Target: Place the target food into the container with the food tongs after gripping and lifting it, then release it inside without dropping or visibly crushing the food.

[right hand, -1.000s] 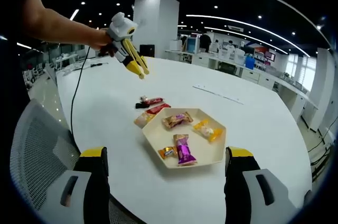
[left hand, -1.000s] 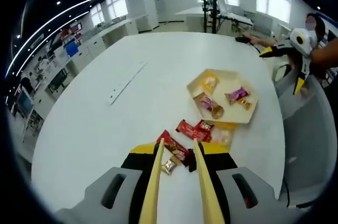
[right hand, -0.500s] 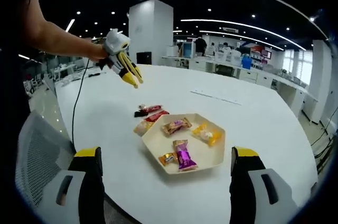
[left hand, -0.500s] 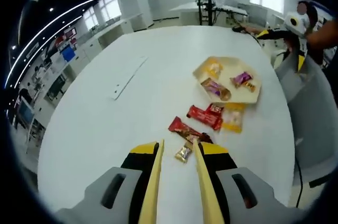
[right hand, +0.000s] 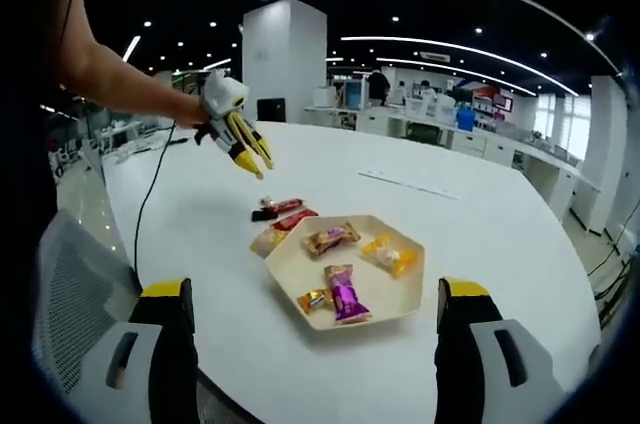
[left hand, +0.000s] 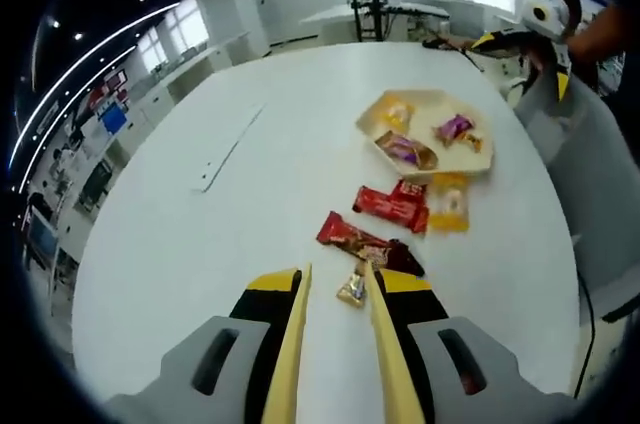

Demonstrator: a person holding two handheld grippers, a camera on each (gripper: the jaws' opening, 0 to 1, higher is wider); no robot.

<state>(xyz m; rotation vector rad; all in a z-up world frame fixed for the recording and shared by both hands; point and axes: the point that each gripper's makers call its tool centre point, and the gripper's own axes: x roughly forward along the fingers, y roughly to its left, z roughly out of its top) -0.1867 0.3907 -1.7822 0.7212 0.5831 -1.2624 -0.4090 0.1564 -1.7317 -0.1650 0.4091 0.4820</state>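
- Left gripper (left hand: 338,289) carries the food tongs (left hand: 335,344), two pale yellow blades; blades parted by a narrow gap at the tips, nothing between them; hovering above the desk (left hand: 200,244), as seen from the right gripper view where it hangs in the air (right hand: 250,156)
- Nearest food: small gold-wrapped candy (left hand: 351,289), lying just ahead of the tong tips, in line with the gap and a touch toward the right blade; whether a blade touches it, cannot tell
- Just beyond it a dark red bar (left hand: 366,243), long axis slanting across the tongs' line, not along it; further on a second red wrapper (left hand: 391,205) and a yellow packet (left hand: 450,205), both near the container's near edge
- Container: cream hexagonal tray (left hand: 480,159), well beyond the loose pieces toward the desk's far right edge; already holds several wrapped sweets; in the right gripper view it sits (right hand: 290,284) close in front of the right gripper
- Right gripper (right hand: 315,344): jaws wide apart, holding nothing, idle at the desk's edge
- Judgement: left is the working hand; gold candy sits dead ahead, so a short drop forward then a close would take it; carry then runs ahead and right to the tray
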